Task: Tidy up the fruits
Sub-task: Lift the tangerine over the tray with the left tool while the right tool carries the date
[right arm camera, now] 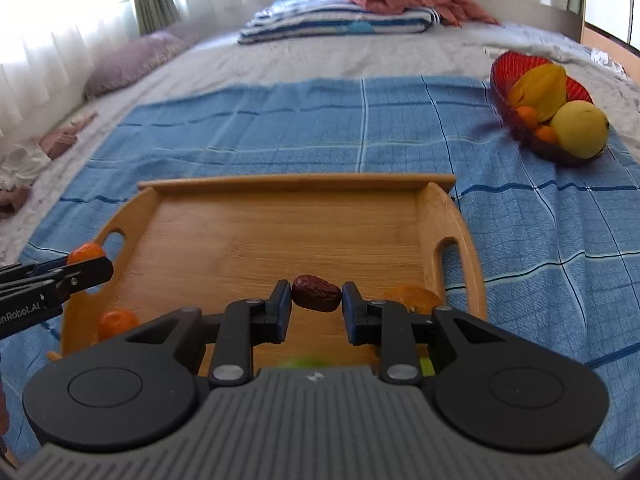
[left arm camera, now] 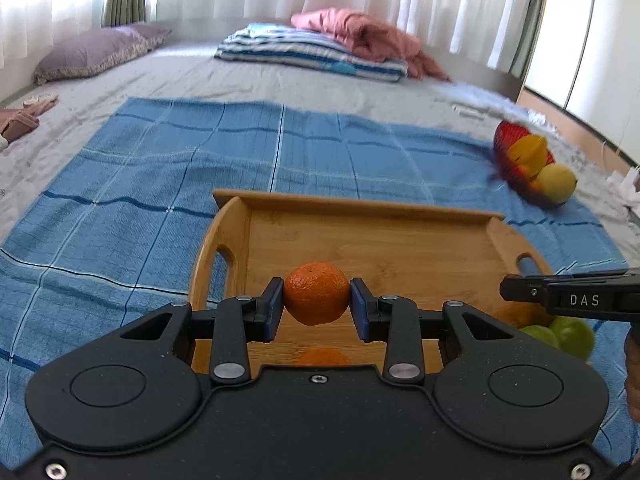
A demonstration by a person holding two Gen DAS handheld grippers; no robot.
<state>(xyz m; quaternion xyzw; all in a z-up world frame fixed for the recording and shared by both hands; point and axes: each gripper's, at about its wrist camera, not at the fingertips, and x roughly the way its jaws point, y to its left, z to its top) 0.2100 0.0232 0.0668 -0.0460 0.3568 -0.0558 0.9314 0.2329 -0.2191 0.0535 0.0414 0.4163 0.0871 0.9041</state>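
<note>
My left gripper (left arm camera: 317,300) is shut on a small orange mandarin (left arm camera: 316,293), held above the near part of the wooden tray (left arm camera: 360,206). My right gripper (right arm camera: 316,300) is shut on a wrinkled dark red date (right arm camera: 316,293), also above the wooden tray (right arm camera: 296,184). A red mesh fruit bowl (right arm camera: 505,68) at the right holds a yellow starfruit (right arm camera: 540,89), a yellow pear-like fruit (right arm camera: 580,130) and small oranges (right arm camera: 527,116). On the tray lie another mandarin (right arm camera: 116,322), an orange fruit (right arm camera: 412,298) and green fruits (left arm camera: 570,336). The left gripper's tip (right arm camera: 90,270) shows at the left edge of the right wrist view.
The tray rests on a blue checked cloth (left arm camera: 140,200) spread over a grey bed (left arm camera: 180,68). Folded striped bedding (left arm camera: 312,52), a pink blanket (left arm camera: 360,32) and a purple pillow (left arm camera: 100,54) lie at the far end. White curtains hang behind.
</note>
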